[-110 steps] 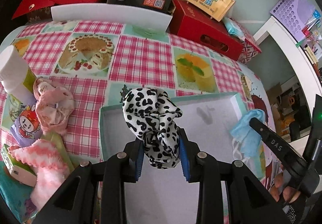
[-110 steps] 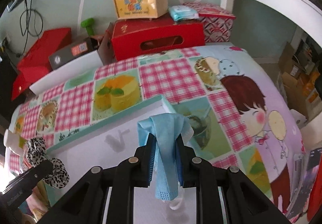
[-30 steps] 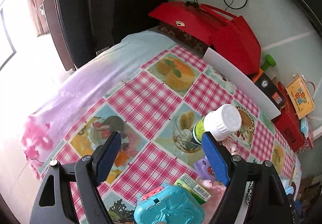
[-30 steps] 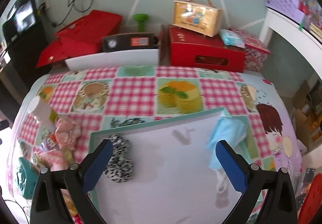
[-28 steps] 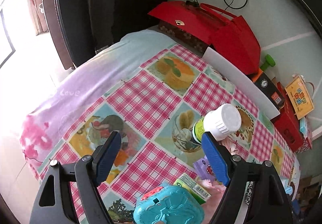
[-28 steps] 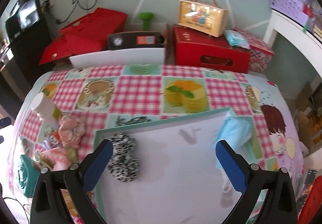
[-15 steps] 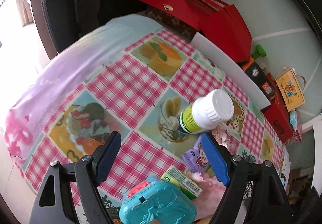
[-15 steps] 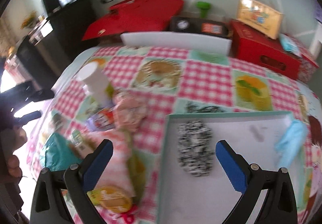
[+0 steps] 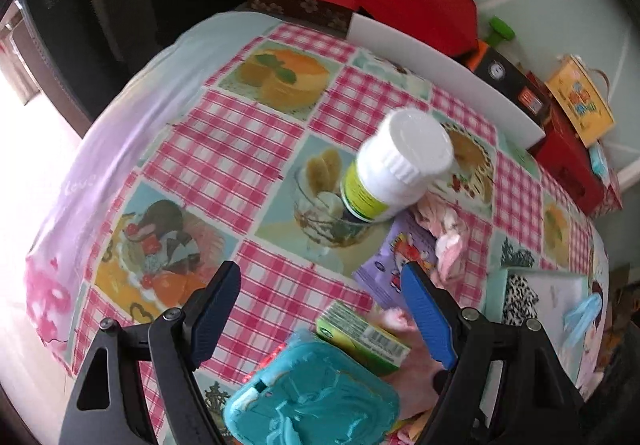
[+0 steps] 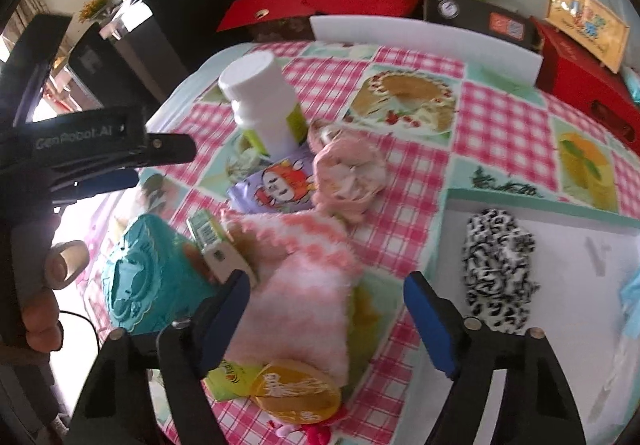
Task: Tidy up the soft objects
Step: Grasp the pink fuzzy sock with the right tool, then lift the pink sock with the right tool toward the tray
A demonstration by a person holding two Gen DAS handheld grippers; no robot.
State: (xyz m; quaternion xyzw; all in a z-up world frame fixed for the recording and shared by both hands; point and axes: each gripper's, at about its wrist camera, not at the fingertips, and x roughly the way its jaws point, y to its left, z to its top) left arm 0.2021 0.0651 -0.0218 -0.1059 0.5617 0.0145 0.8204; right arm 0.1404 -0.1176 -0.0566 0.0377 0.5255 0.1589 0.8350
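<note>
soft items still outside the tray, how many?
2. The pink scrunchie lies on the tablecloth beside the white bottle; the pink-and-white fuzzy sock lies between the right gripper fingers, jaws open. Clutter may hide more.

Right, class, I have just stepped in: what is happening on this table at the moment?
A person with two handheld grippers is sorting soft things into a tray. The leopard-print scrunchie and a blue face mask lie in it. Both the left gripper and right gripper are open and empty. The right one hangs over the fluffy pink-and-white cloth; a pink scrunchie waits beside the white bottle.
</note>
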